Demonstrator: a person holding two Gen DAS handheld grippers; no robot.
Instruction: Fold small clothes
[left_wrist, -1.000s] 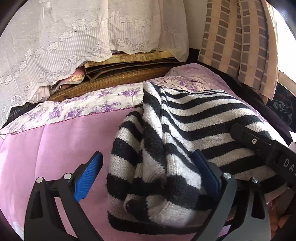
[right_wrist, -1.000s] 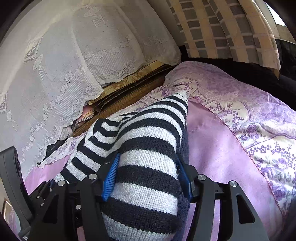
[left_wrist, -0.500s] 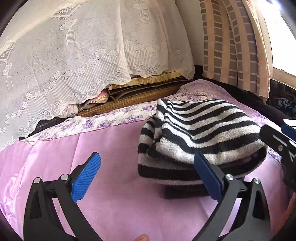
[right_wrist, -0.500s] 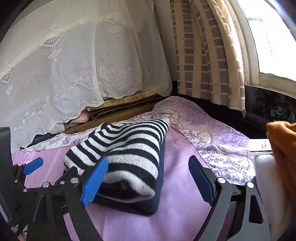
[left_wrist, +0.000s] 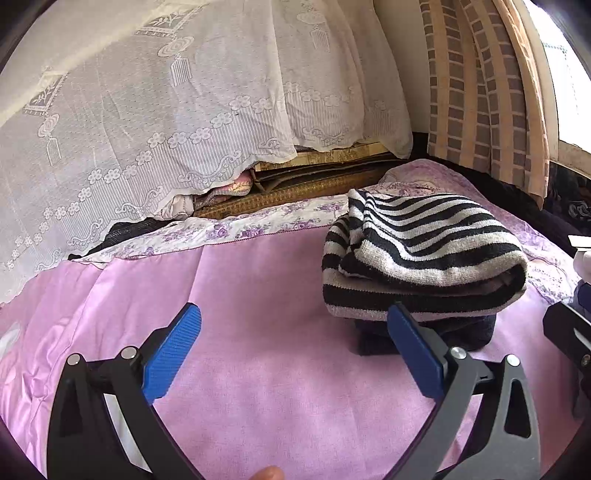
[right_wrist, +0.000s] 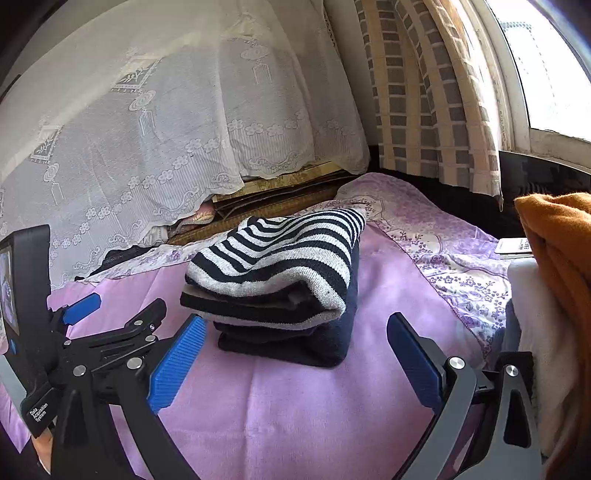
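Both grippers have backed off the folded striped sweater (left_wrist: 421, 254), which we see resting on the pink bedsheet (left_wrist: 258, 295). Our left gripper (left_wrist: 295, 350) and right gripper (right_wrist: 295, 354) gape empty, just near the sweater.

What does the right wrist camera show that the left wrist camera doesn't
Only the right wrist view shows the orange garment on a white pile at right, and the left gripper's device screen. Only the left wrist view shows the open left gripper head-on. Both show the folded striped sweater released on the pink bedspread, the lace cover, the checked curtain, and the right gripper, open.
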